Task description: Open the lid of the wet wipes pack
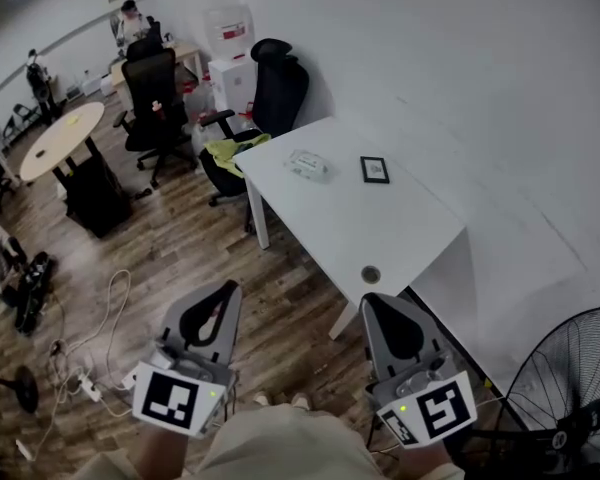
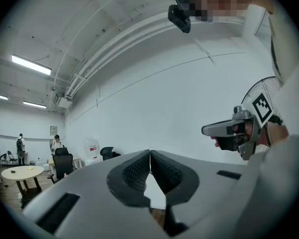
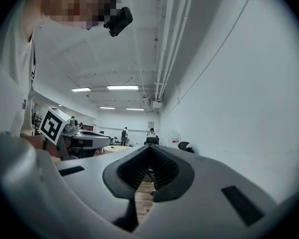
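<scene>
At 9 o'clock in the head view, a round pale-wood table (image 1: 65, 136) stands on the brown plank floor (image 1: 180, 248). A black office chair (image 1: 150, 93) sits at its 2 o'clock. Pale cables (image 1: 100, 318) trail over the floor at 8 o'clock.

The grey left gripper (image 1: 228, 286), topped by a black-and-white marker cube, is held level at 7 o'clock, well apart from the worktop. In the left gripper view its 2 dark ribbed fingers (image 2: 134, 173) meet tip to tip with nothing between them.

The white rectangular worktop (image 1: 400, 238) fills the centre. The pale, flat, soft wet wipes pack (image 1: 307, 164) lies on the worktop's far end, at 12 o'clock from the grippers and well apart from both. Its lid is too small to make out. A small black-framed square card (image 1: 375, 169) lies near the pack at its 3 o'clock. A round grey grommet (image 1: 370, 274) sits by the worktop's near edge.

The grey right gripper (image 1: 372, 298), also level, hangs at 5 o'clock, just below that grommet in the picture. In the right gripper view its 2 fingers (image 3: 164, 168) are pressed together and empty.

A black wire-caged floor fan (image 1: 570, 388) stands at 4 o'clock.
</scene>
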